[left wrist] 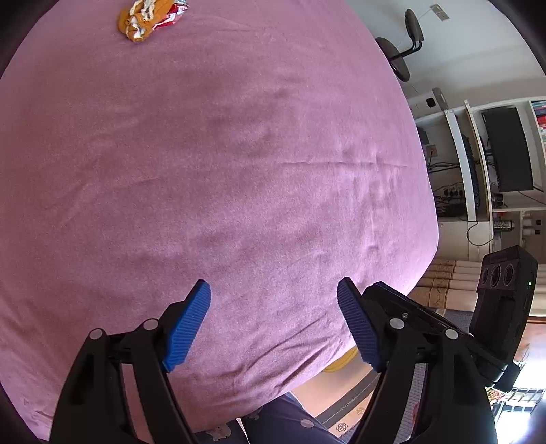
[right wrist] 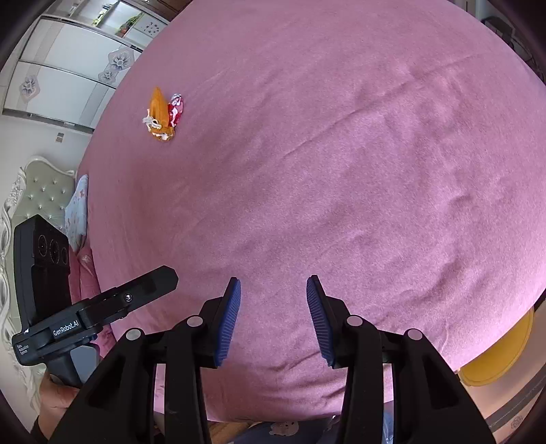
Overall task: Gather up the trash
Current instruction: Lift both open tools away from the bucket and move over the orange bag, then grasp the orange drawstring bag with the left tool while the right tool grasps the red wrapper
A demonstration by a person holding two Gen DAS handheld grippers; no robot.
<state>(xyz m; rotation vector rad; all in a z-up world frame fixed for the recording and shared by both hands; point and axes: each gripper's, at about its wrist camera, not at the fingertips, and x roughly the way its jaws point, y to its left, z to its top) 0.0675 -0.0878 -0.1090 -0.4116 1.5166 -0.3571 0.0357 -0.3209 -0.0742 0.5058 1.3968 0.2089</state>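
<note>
**Trash heap far up the bed, both my tongs empty**

The trash (right wrist: 163, 116) is a small crumpled heap of orange, white and red wrappers lying on the pink bedsheet (right wrist: 324, 170), well away from me toward the far side of the bed. In my left view the same heap (left wrist: 150, 18) sits at the very top edge. My right tongs (right wrist: 273, 307) hang over the near part of the sheet, released, blue pads apart with only wrinkled cloth showing between them. My left tongs (left wrist: 273, 317) are spread wider, also grasping nothing. Each view catches the other black handset beside it. A yellow round thing (right wrist: 498, 355) peeks out below the near edge of the bed. A tufted headboard (right wrist: 41, 191) stands at the left, and a white wardrobe (right wrist: 68, 68) behind it.
</note>
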